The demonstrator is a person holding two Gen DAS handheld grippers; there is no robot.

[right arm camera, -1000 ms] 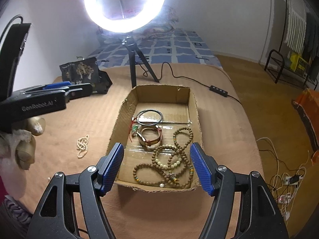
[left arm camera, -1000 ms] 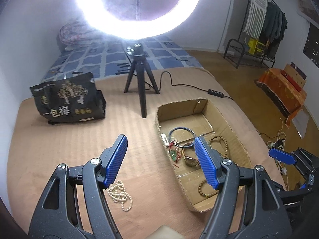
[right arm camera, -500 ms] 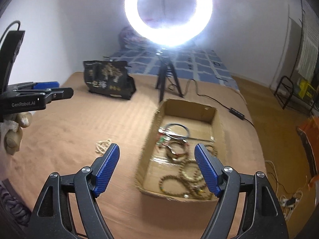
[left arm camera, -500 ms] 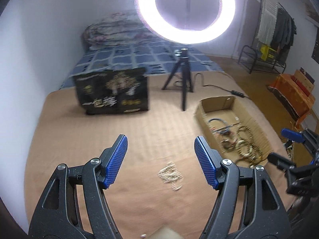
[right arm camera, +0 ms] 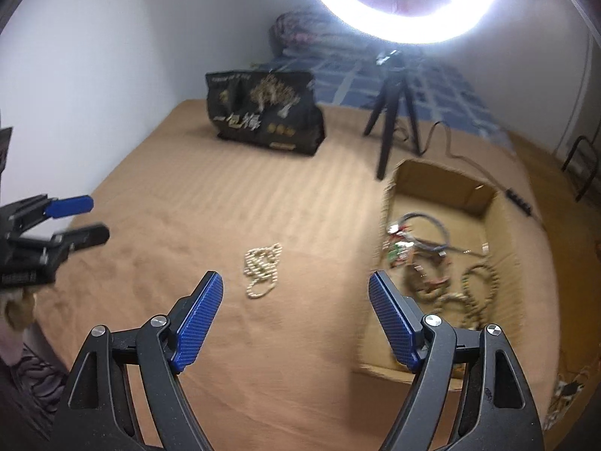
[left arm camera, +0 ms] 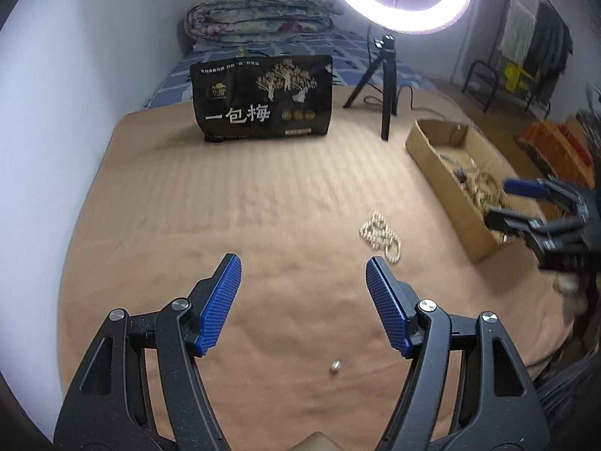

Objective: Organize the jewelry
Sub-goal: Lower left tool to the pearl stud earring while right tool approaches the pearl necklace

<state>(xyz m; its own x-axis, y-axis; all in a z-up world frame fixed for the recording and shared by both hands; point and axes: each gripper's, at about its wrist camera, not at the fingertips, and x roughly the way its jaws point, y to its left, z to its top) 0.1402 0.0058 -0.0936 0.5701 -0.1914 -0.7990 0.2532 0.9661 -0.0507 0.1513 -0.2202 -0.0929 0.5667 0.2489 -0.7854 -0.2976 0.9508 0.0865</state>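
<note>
Both grippers are empty, with a pale bead necklace (right arm camera: 263, 271) lying loose on the tan bedcover (left arm camera: 225, 203), just beside the open cardboard box (right arm camera: 499, 210) that already holds darker bead strands and bangles (right arm camera: 424, 229). The left gripper (left arm camera: 303, 302) stands wide open with nothing between its blue pads; a single small bead (left arm camera: 335, 365) lies on the cover below its jaws, and the necklace is ahead and to its right. The right gripper (right arm camera: 296, 317) has just been opening and is likewise wide with nothing in it, the necklace lying close ahead between its fingertips' lines. The step in hand appears to be the approach to the necklace; the next move likely calls for lowering one gripper over the heap and closing on several strands at once. The black pouch (left arm camera: 263, 97) reads "一包梅".
</note>
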